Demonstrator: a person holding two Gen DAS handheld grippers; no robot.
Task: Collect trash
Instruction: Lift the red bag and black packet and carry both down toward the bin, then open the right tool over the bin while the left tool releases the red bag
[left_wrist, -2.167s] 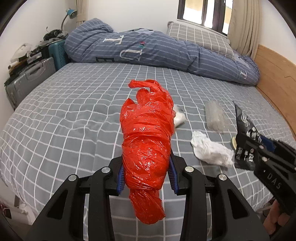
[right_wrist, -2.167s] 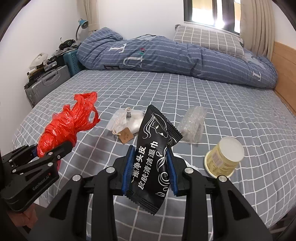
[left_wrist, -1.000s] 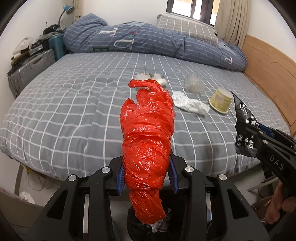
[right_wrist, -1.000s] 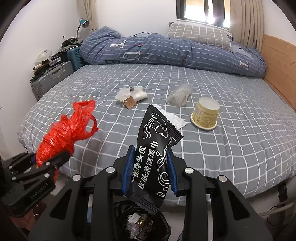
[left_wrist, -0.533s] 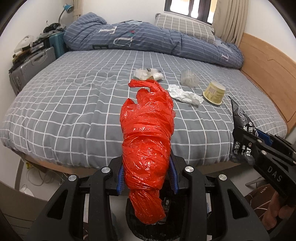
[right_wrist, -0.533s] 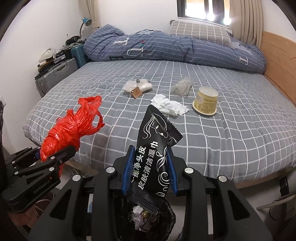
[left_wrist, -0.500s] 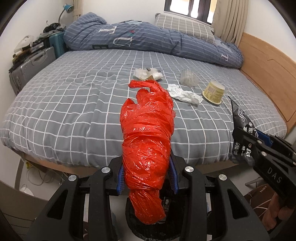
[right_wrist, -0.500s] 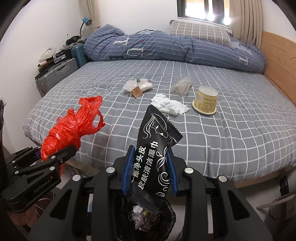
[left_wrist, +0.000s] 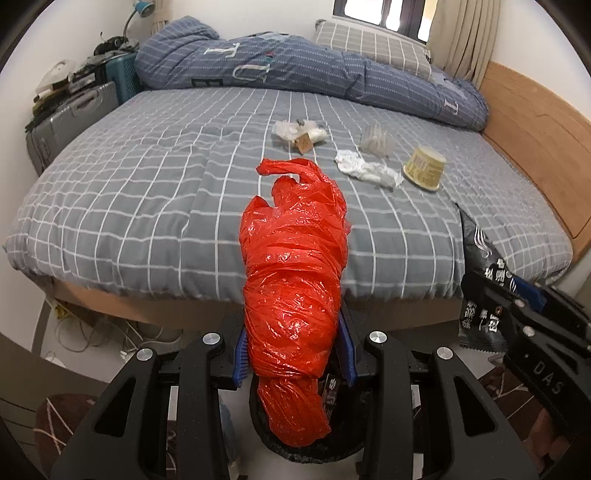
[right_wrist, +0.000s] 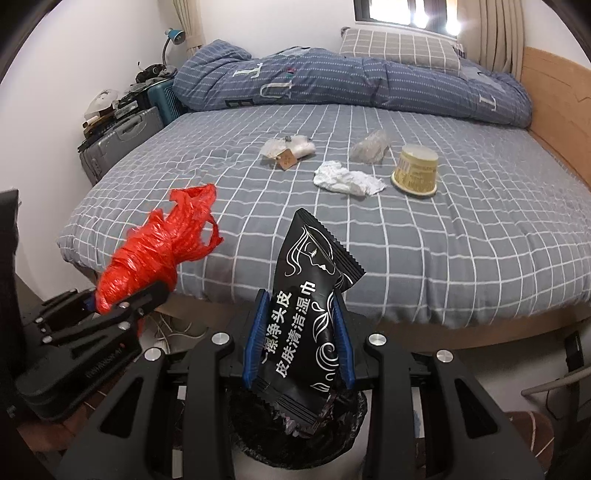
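My left gripper is shut on a crumpled red plastic bag, held above a black-lined trash bin on the floor. My right gripper is shut on a black wet-wipe packet, also above the bin. The red bag also shows in the right wrist view, at left. On the grey checked bed lie a white crumpled tissue, a yellow paper cup, a clear plastic wrapper and a clear bag with a tag.
The bed fills the space ahead, its foot edge just beyond the bin. A rolled blue duvet lies at the headboard end. Suitcases stand at the left wall. Cables lie under the bed.
Both grippers have drawn back from the bed and lowered with their loads. The trash bin now sits right under both. The trash on the bed looks farther off.
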